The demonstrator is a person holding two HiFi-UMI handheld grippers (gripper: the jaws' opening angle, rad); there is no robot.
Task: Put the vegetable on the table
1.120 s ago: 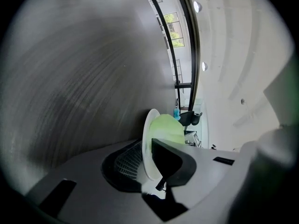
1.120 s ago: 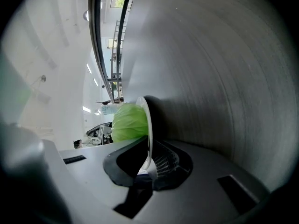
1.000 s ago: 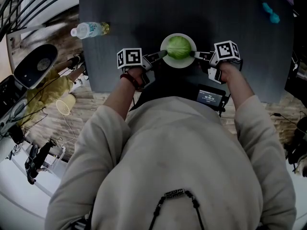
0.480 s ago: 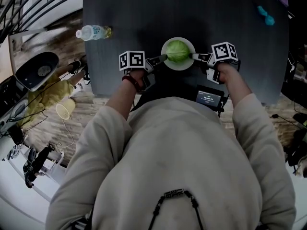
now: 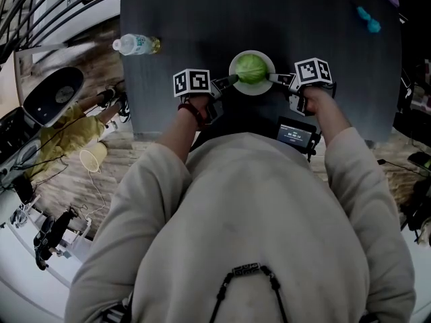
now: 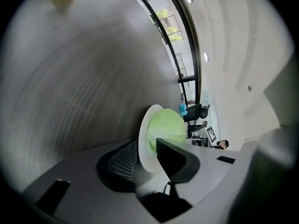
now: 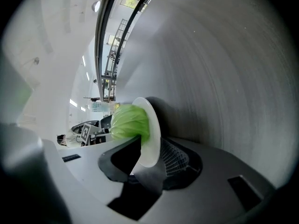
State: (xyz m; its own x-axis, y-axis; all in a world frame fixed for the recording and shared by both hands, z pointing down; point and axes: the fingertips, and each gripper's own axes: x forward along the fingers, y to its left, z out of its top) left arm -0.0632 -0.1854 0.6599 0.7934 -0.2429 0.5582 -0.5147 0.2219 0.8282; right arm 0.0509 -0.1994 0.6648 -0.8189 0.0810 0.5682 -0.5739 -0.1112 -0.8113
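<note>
A green cabbage (image 5: pixel 252 68) lies on a white plate (image 5: pixel 260 89), which rests on the dark table (image 5: pixel 303 19) near its front edge. My left gripper (image 5: pixel 229 81) is at the plate's left rim and my right gripper (image 5: pixel 273 79) at its right rim. Both pairs of jaws have just been opening. In the left gripper view the plate (image 6: pixel 145 146) and cabbage (image 6: pixel 166 125) stand on edge, with the rim loose between the parted jaws of the left gripper (image 6: pixel 149 155). The right gripper view shows the same: plate (image 7: pixel 153 134), cabbage (image 7: pixel 128 122), right gripper (image 7: pixel 149 160).
A plastic bottle (image 5: pixel 135 44) lies at the table's left edge. A teal object (image 5: pixel 367 19) sits at the far right of the table. A small screen device (image 5: pixel 294 133) hangs by the table's front edge. A chair (image 5: pixel 50 96) and a cup (image 5: pixel 93 159) stand on the floor to the left.
The picture shifts a little with the head. Both grippers stay at the plate's rim, and plate and cabbage keep their place on the table.
</note>
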